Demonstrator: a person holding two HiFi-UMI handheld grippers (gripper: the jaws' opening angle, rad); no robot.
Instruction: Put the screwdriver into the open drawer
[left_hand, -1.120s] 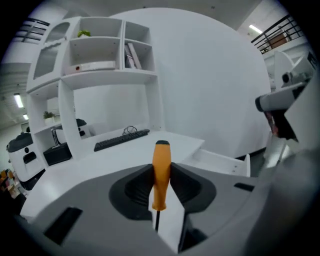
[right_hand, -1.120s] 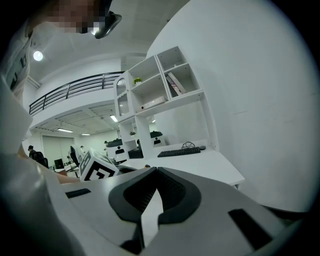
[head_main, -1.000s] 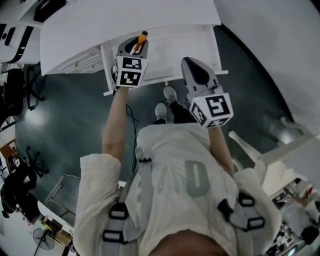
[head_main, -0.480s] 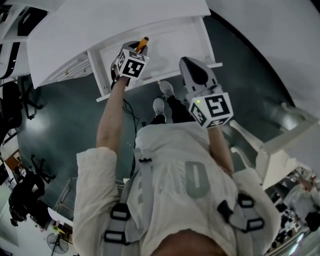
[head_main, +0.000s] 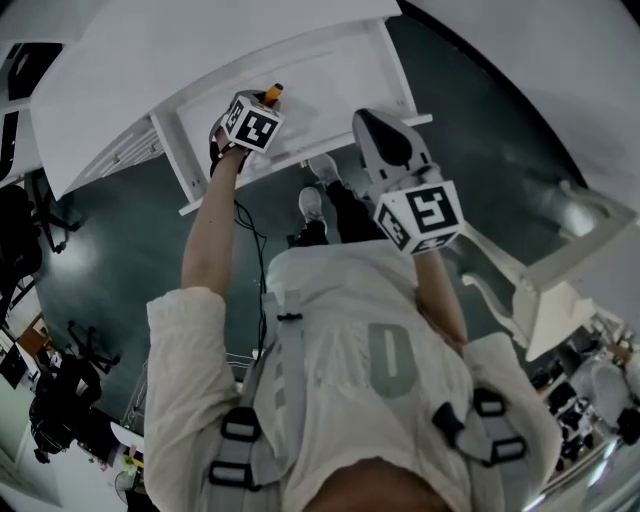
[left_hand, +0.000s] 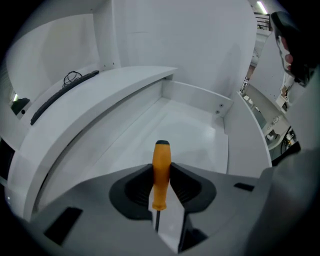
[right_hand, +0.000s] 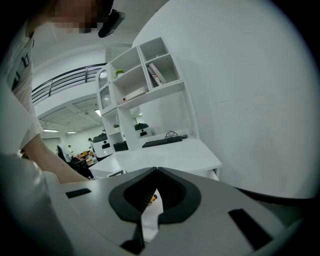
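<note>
The screwdriver (left_hand: 161, 172) has an orange handle and a thin dark shaft. My left gripper (left_hand: 161, 184) is shut on the handle, which sticks out past the pads. It hangs over the inside of the open white drawer (left_hand: 200, 135), pointing steeply down. In the head view the left gripper (head_main: 260, 103) is over the drawer (head_main: 340, 72), with the orange handle tip (head_main: 273, 93) showing beyond the marker cube. My right gripper (head_main: 372, 122) is held to the right, near the drawer's front rim, with its jaws shut and nothing in them (right_hand: 156, 171).
The drawer juts out from under a white desk top (head_main: 180, 50). A keyboard (right_hand: 162, 141) lies on the desk and a white shelf unit (right_hand: 142, 75) stands behind it. A white chair (head_main: 540, 290) is at the right; the person's shoes (head_main: 315, 190) and a cable (head_main: 262, 245) are below.
My left gripper has sunk toward the drawer with the screwdriver and tipped further downward. The right gripper has drifted only slightly.
</note>
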